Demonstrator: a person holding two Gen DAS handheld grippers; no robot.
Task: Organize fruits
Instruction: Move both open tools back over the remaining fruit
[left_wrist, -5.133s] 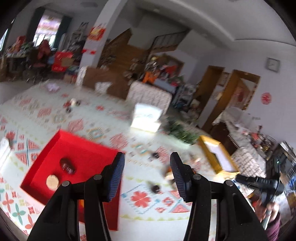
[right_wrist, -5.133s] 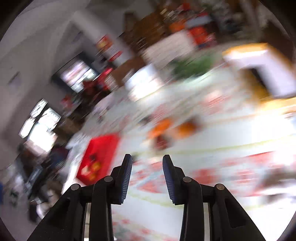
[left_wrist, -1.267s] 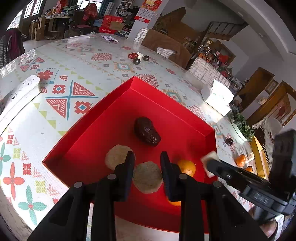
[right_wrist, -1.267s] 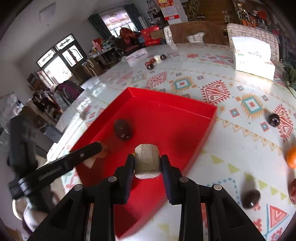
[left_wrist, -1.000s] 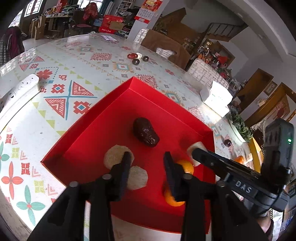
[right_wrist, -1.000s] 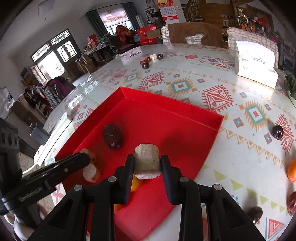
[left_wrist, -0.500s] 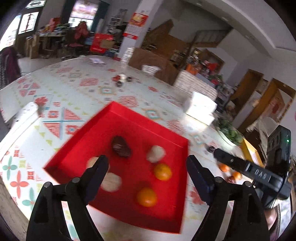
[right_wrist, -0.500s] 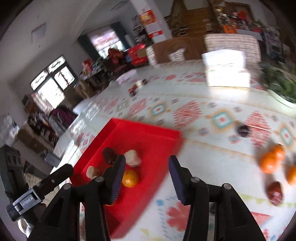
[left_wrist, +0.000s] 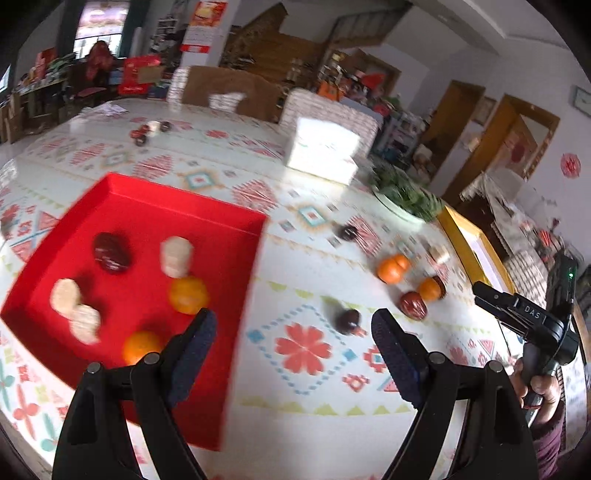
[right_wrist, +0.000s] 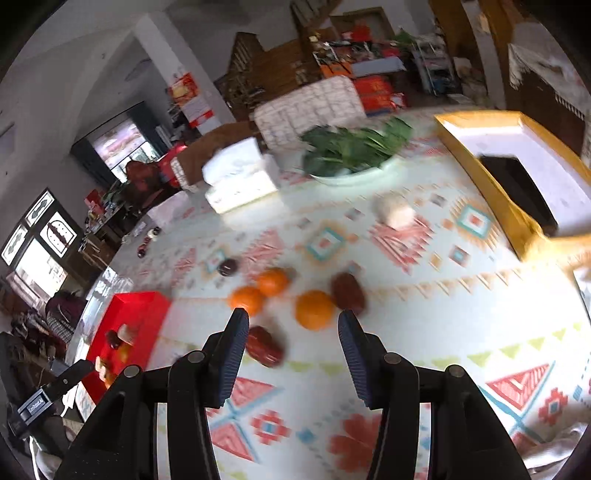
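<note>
Red tray (left_wrist: 229, 225) on the patterned tablecloth (left_wrist: 306, 387) holds two oranges (left_wrist: 187, 294), a dark date (left_wrist: 110, 252) and three pale round slices (left_wrist: 176, 256). Loose fruit lies well apart from it to the right: three oranges (right_wrist: 314, 309), a red date (right_wrist: 264, 347), a brown date (right_wrist: 348, 289), a dark one (right_wrist: 227, 266), a pale chunk (right_wrist: 396, 213) near the greens bowl (right_wrist: 354, 173). My left gripper (left_wrist: 295, 354) is spread wide, empty, above the tray's near corner. My right gripper (right_wrist: 291, 350) is likewise agape, empty, over the loose pile. I judge this the reach for the next piece. Next: lower the right, centre on the nearest orange, close gently; it may roll.
</note>
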